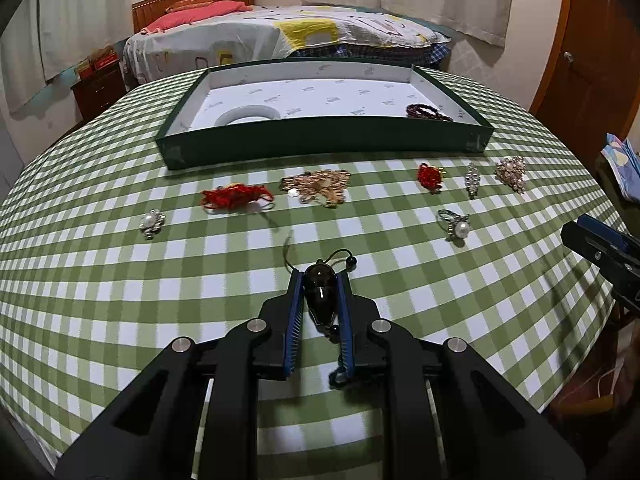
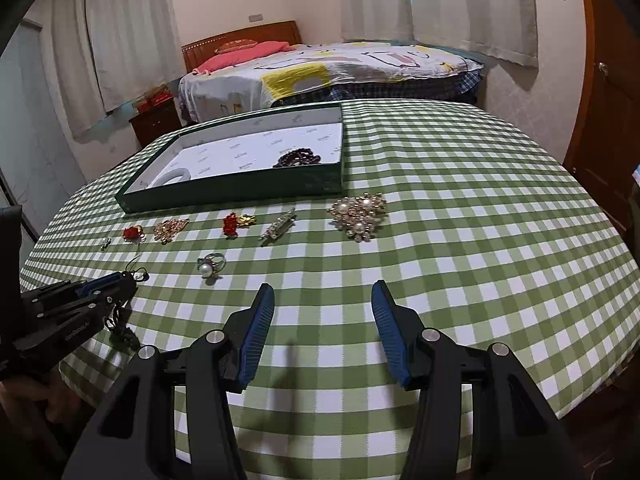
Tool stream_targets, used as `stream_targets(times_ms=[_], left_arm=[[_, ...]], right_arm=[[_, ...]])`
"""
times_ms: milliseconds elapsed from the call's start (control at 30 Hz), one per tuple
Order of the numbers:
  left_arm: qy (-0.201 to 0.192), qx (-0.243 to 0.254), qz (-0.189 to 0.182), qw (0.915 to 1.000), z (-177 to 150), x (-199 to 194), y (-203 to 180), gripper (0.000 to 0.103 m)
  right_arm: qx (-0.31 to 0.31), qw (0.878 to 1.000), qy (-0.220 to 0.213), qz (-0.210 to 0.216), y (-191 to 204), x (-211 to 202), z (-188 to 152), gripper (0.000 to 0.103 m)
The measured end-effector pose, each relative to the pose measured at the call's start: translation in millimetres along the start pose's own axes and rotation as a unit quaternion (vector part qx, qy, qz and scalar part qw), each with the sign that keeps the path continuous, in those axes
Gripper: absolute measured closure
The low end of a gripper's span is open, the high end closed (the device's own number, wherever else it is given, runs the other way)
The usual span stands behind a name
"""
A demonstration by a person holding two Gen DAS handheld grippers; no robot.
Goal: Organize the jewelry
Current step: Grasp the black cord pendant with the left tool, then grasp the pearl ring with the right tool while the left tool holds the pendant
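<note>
My left gripper [image 1: 320,280] is shut on a black pendant [image 1: 320,296] with a dark cord, held just above the checked tablecloth; it also shows in the right wrist view [image 2: 128,280]. A green tray [image 1: 320,142] with a white lining stands beyond, holding a white bangle [image 1: 248,114] and a dark bead bracelet [image 1: 428,112]. In front of the tray lie a red cord piece [image 1: 236,197], a gold brooch [image 1: 318,186], a red bead piece [image 1: 430,176], a crystal pin [image 1: 472,178], a pearl brooch [image 2: 358,212], a pearl ring [image 2: 210,266] and a small pearl piece [image 1: 152,222]. My right gripper [image 2: 323,300] is open and empty above the cloth.
The round table's edge [image 2: 580,392] curves close on the right. A bed [image 2: 320,72] stands behind the table, a wooden door [image 2: 612,92] at the right and a small red cabinet [image 1: 98,88] at the left.
</note>
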State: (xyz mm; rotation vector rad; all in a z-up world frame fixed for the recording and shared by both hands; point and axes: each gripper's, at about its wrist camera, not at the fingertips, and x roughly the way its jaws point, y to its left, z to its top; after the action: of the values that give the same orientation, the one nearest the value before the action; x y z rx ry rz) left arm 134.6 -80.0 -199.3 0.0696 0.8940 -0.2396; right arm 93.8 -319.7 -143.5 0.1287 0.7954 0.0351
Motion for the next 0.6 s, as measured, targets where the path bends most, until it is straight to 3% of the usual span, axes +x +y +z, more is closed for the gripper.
stream_targets(times_ms=[600], left_arm=[[-0.010,-0.029,0.044,0.9986,-5,-18,54,0.086]], right_arm=[[-0.060,0.996,0.046,0.051,67,49,16,0.054]])
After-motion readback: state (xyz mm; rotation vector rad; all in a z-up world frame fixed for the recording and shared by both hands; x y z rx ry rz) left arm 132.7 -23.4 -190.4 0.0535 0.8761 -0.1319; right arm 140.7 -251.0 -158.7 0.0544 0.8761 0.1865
